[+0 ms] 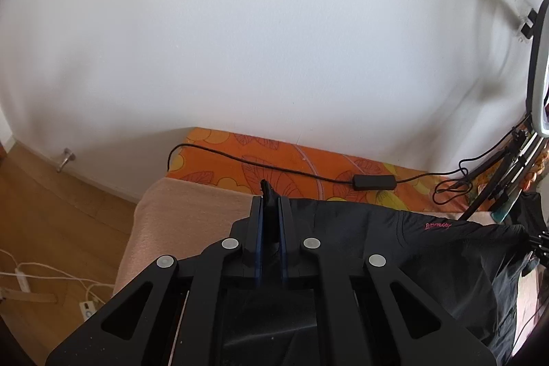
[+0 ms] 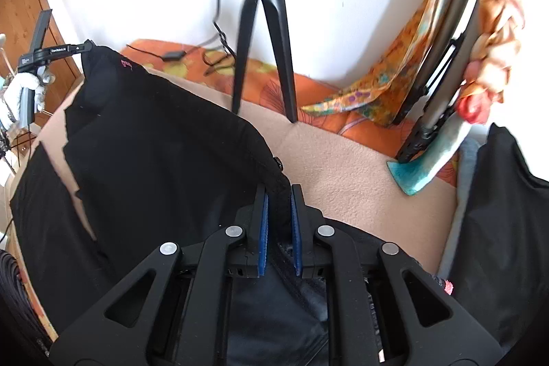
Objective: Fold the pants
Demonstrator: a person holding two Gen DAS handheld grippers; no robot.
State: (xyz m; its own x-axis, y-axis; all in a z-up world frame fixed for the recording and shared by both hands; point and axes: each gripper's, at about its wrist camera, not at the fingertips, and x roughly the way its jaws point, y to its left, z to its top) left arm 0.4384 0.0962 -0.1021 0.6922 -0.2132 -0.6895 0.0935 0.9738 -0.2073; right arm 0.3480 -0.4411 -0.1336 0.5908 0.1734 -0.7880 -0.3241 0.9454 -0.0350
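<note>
My left tongs (image 1: 271,204) and right tongs (image 2: 278,194) each clamped the black pants (image 2: 154,132) (waist edge), lifted above the beige blanket (image 2: 360,180), near the tripod (image 2: 264,23).

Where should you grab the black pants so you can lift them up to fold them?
By the thick band along the top edge of the black pants, one end in each gripper, coming from above. The left gripper and right gripper are each pinched on that edge. It looks firmer than the loose cloth, so it probably slips less, and the fabric hangs below, off the beige blanket.
</note>
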